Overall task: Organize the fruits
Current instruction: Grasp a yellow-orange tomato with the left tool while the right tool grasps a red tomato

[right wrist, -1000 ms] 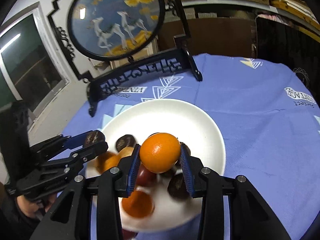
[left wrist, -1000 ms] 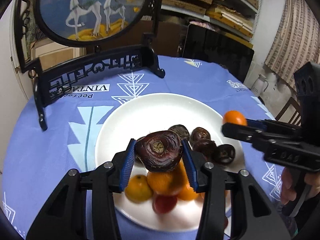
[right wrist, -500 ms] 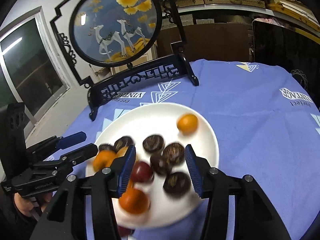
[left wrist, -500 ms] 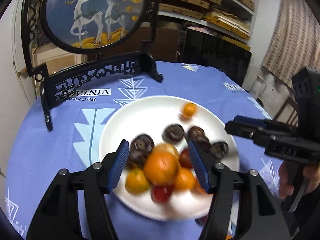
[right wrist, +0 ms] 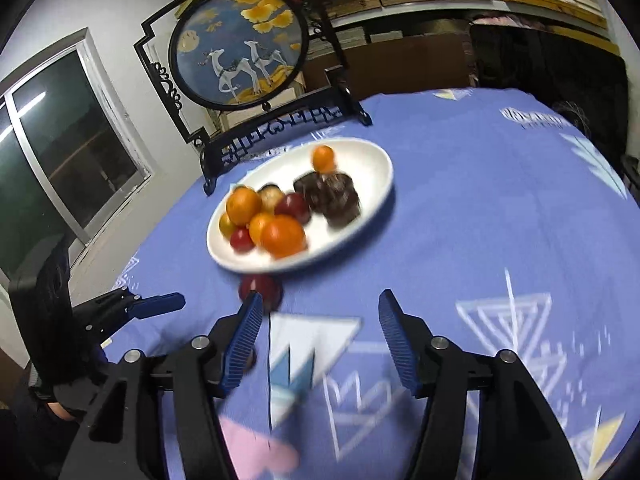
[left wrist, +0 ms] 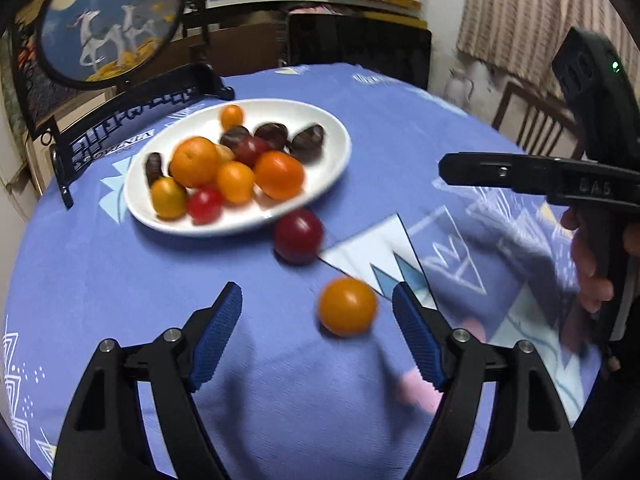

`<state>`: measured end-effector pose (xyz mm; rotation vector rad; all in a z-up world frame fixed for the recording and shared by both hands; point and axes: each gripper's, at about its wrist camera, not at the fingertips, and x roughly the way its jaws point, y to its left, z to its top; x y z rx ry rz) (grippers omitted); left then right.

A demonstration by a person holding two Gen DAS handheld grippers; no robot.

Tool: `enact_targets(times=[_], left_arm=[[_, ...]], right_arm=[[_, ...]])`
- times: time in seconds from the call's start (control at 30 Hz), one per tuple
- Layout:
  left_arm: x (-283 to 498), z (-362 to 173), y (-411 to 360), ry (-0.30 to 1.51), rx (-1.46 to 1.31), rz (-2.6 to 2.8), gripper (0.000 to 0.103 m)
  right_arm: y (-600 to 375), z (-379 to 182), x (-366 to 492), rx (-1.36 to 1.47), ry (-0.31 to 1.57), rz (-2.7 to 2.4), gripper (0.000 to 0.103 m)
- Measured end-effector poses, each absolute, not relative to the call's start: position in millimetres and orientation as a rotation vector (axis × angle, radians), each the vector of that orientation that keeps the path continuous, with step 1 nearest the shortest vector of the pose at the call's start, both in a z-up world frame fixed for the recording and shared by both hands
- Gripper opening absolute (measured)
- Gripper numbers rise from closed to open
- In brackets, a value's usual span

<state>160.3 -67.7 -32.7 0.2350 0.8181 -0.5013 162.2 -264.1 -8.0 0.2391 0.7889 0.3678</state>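
Observation:
A white plate (left wrist: 334, 138) (right wrist: 378, 184) on the blue tablecloth holds oranges, small red fruits and dark brown chestnuts. Near the plate's front edge a dark red fruit (left wrist: 299, 235) (right wrist: 262, 285) lies on the cloth. An orange fruit (left wrist: 347, 306) lies closer to me, between the fingers of my left gripper (left wrist: 315, 289), nearer its right pad and untouched. The left jaws are opening. My right gripper (right wrist: 320, 296) hangs over bare cloth, its jaws opening with nothing between them. The red fruit sits just past its left fingertip. Each gripper shows from the side in the other's view (left wrist: 456, 168) (right wrist: 168, 302).
A round deer picture in a black carved stand (left wrist: 108, 24) (right wrist: 240, 46) rises behind the plate. Shelves and a dark cabinet (left wrist: 360, 48) lie beyond the table. A wooden chair (left wrist: 532, 120) stands at the right edge, a window (right wrist: 60, 152) at the left.
The left gripper let go of a dark chestnut and the right of an orange, both over the plate. Both drew back towards me with jaws widening, bringing the loose fruits on the cloth into view.

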Motion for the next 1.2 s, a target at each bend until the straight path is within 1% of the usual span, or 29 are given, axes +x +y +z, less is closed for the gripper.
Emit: enact_targets(times=[0.33, 0.4, 0.43, 0.47, 0.63, 0.87, 1.03, 1.2], left_arm=[[173.2, -52.9, -83.7, 0.886, 0.256, -0.454, 0.075], [176.2, -57.7, -83.4, 0.912, 0.25, -0.462, 0.062], [178.6, -59.1, -81.7, 0.925, 0.238, -0.476, 0.047], [179.4, -59.4, -79.8, 0.931, 0.219, -0.491, 0.037], [176.6, -46.6, -58.0, 0.859, 0.108, -0.492, 0.036], [175.3, -24.3, -2.1, 0.717, -0.116, -0.349, 0.036], [176.2, -20.8, 10.9, 0.692, -0.169, -0.321, 0.036], [178.3, -21.8, 14.6, 0.697, -0.192, -0.323, 0.036]], right_arm=[[-271.4, -20.2, 133.0, 0.242, 0.815, 0.356, 0.061], [-271.3, -19.3, 132.0, 0.238, 0.811, 0.355, 0.061], [-271.8, -19.4, 131.8, 0.239, 0.812, 0.356, 0.061], [-271.2, -19.6, 132.1, 0.239, 0.815, 0.358, 0.061], [-258.5, -21.6, 134.0, 0.2, 0.837, 0.364, 0.061], [-215.8, -23.1, 152.5, 0.084, 0.876, 0.387, 0.061], [-170.8, -34.1, 179.7, -0.032, 0.904, 0.394, 0.061], [-145.9, -37.1, 202.0, -0.066, 0.895, 0.404, 0.06]])
